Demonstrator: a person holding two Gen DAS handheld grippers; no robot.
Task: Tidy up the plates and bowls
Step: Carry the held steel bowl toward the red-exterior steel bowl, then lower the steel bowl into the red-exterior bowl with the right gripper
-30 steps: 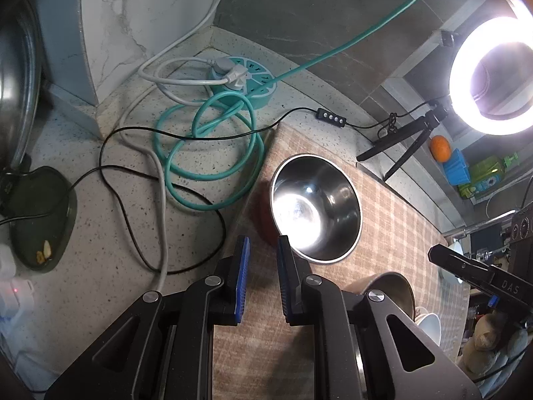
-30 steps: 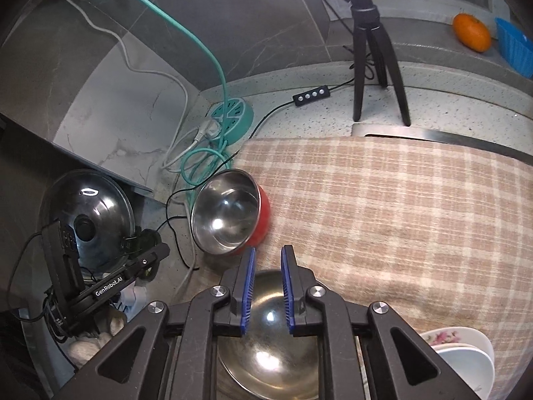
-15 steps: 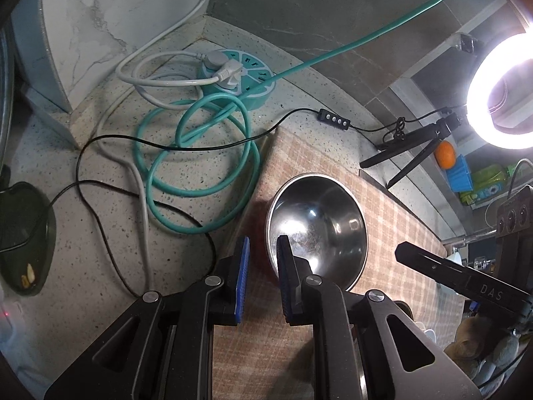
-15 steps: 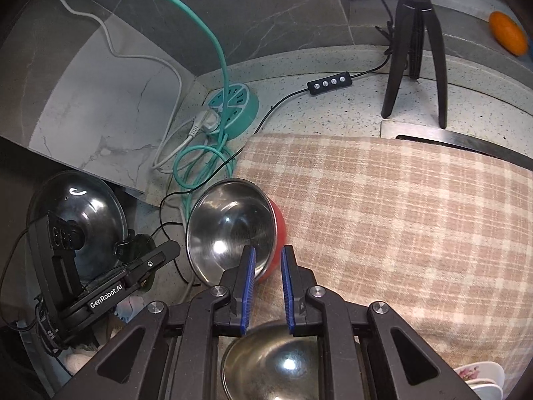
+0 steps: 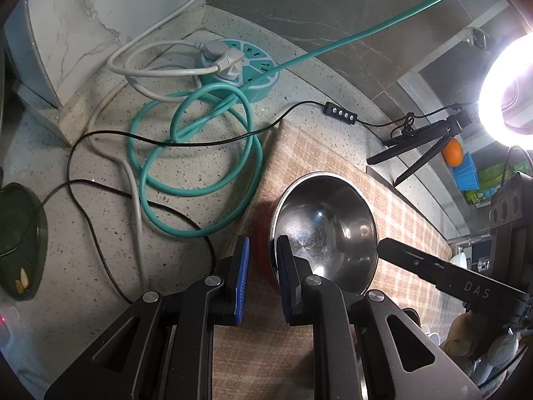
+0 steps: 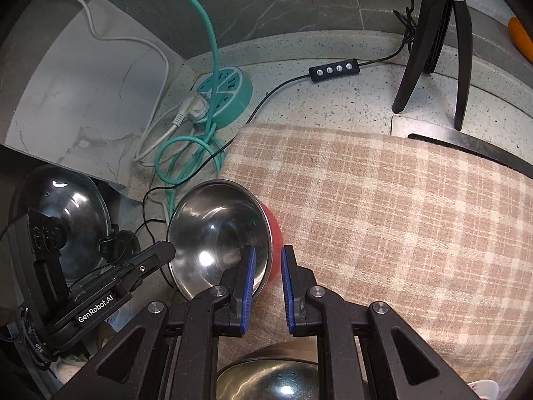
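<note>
Both grippers closed in on red-walled steel bowl (image 6: pixel 216 233) since a second ago. Left gripper (image 5: pixel 261 268), right gripper (image 6: pixel 268 271): jaws slightly open, straddling opposite rims, empty. Two-handed lift likely.

My right tool (image 6: pixel 265 278) is parted, its fingers straddling the near rim of the steel bowl with red outside (image 6: pixel 218 233); contact not discernible. Bowl sits at the left edge of the checked cloth (image 6: pixel 399 206) on the speckled worktop (image 6: pixel 333 100). Left tool (image 6: pixel 146 260) reaches the bowl's left rim. A second steel bowl (image 6: pixel 276 381) lies below my fingers.
</note>
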